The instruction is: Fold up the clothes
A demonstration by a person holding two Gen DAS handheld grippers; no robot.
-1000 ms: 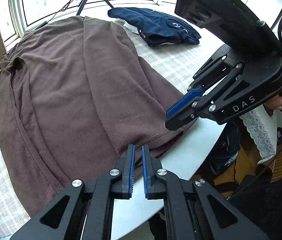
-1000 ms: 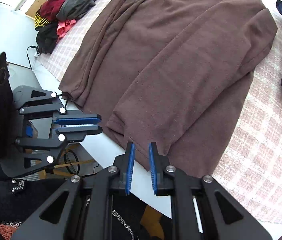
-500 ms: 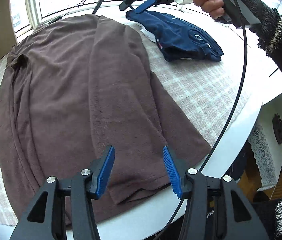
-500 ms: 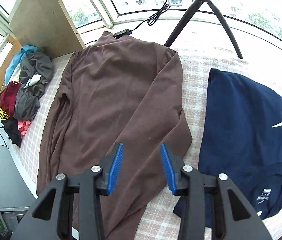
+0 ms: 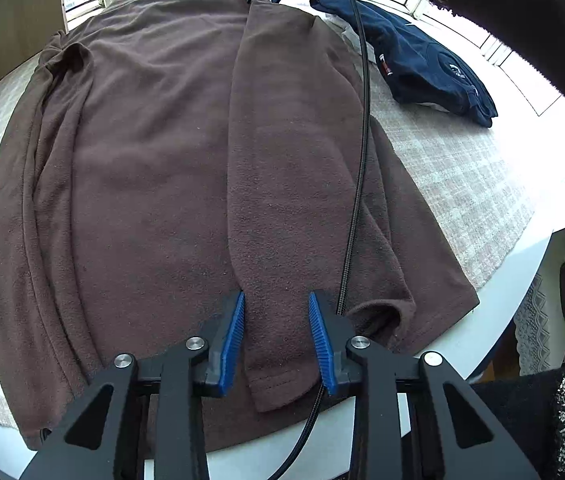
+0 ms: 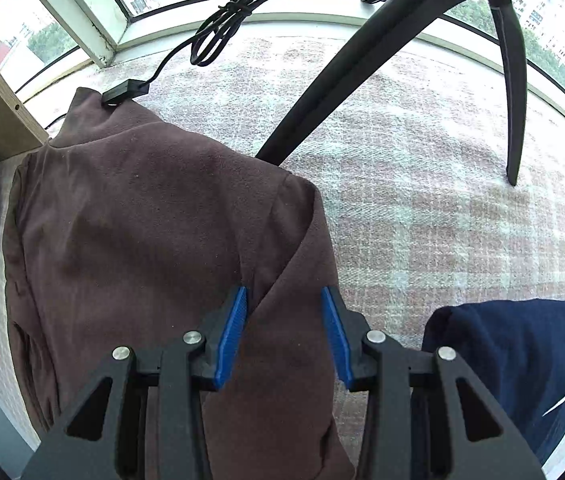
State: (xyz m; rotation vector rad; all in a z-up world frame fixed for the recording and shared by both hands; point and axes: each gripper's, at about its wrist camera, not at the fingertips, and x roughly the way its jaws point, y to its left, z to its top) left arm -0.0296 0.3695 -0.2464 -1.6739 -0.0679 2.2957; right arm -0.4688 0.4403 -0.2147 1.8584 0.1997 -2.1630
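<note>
Being straddled at its near cuff by the left gripper (image 5: 276, 336), the folded-in sleeve (image 5: 282, 184) of the brown fleece top (image 5: 142, 168) is lying lengthwise down the garment, which is spread flat on the checked cloth (image 5: 462, 168) of the white table (image 5: 494, 304). The left jaws are closing, with the cuff between the pads, though no firm pinch is yet being shown. Half a second ago these jaws were being held wider and higher above the hem.

The right gripper (image 6: 284, 334) is now being held at the far shoulder of the same sleeve, jaws apart, fabric lying beneath and between them but not being pressed; a second ago it was being held at the near hem, beside the left one. Both ends of the sleeve are thus being addressed, which is being judged as preparation for straightening or refolding it. The navy shirt (image 6: 522, 360), already folded, is lying to the right, just beside the brown top.
</note>
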